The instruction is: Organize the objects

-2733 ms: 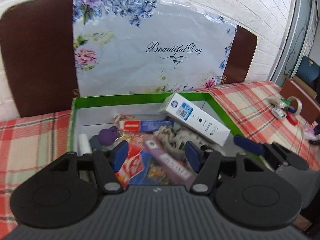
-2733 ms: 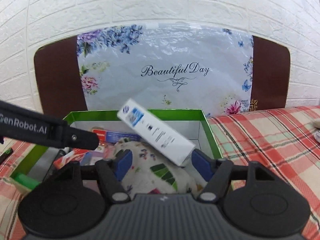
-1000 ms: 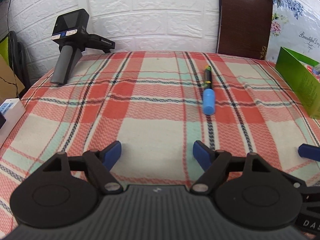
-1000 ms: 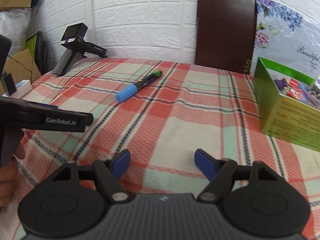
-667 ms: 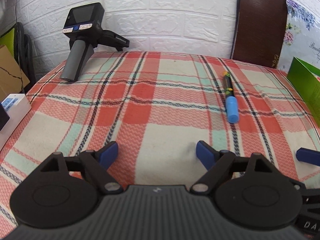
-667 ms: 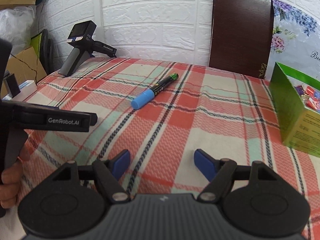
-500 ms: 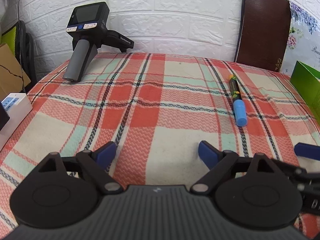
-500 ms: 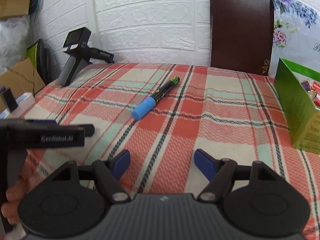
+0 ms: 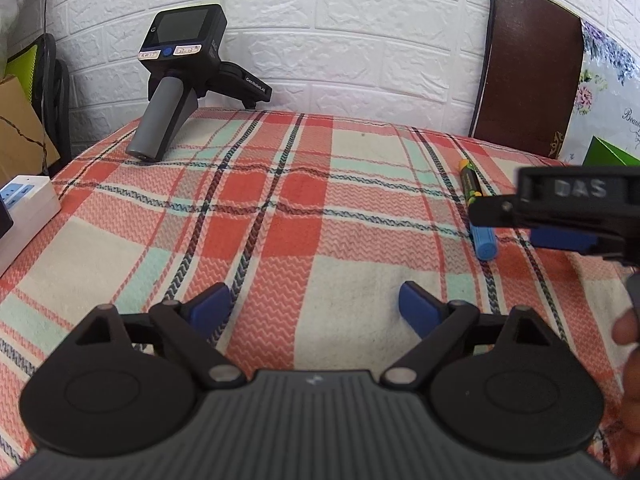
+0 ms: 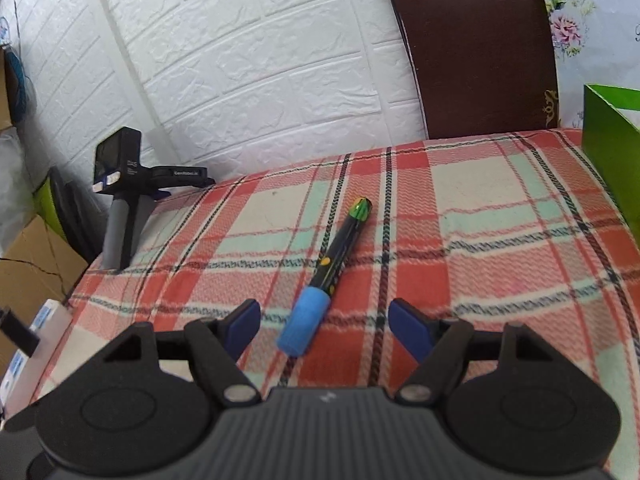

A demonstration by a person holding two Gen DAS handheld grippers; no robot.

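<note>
A black marker (image 10: 340, 248) with a blue cap (image 10: 306, 326) and a green tip lies on the plaid cloth (image 10: 460, 200). My right gripper (image 10: 324, 320) is open just over it; the cap lies between the blue fingertips, touching neither. In the left wrist view the marker (image 9: 469, 184) lies at the right, and one finger of the right gripper (image 9: 560, 216) reaches across its cap. My left gripper (image 9: 312, 300) hovers over bare cloth, its jaws opening wide with nothing between them. The green box (image 10: 608, 152) stands at the right edge.
A spare black hand-held gripper (image 9: 176, 80) rests at the cloth's back left corner by the white brick wall. A white power strip (image 9: 24, 208) and a cardboard box (image 10: 28, 272) sit off the left edge. A brown board (image 9: 528, 72) leans on the wall.
The right gripper has moved forward and rolled, so the marker's cap now lies between its fingers. In the left wrist view that gripper has come in over the marker. The left jaws have spread wider.
</note>
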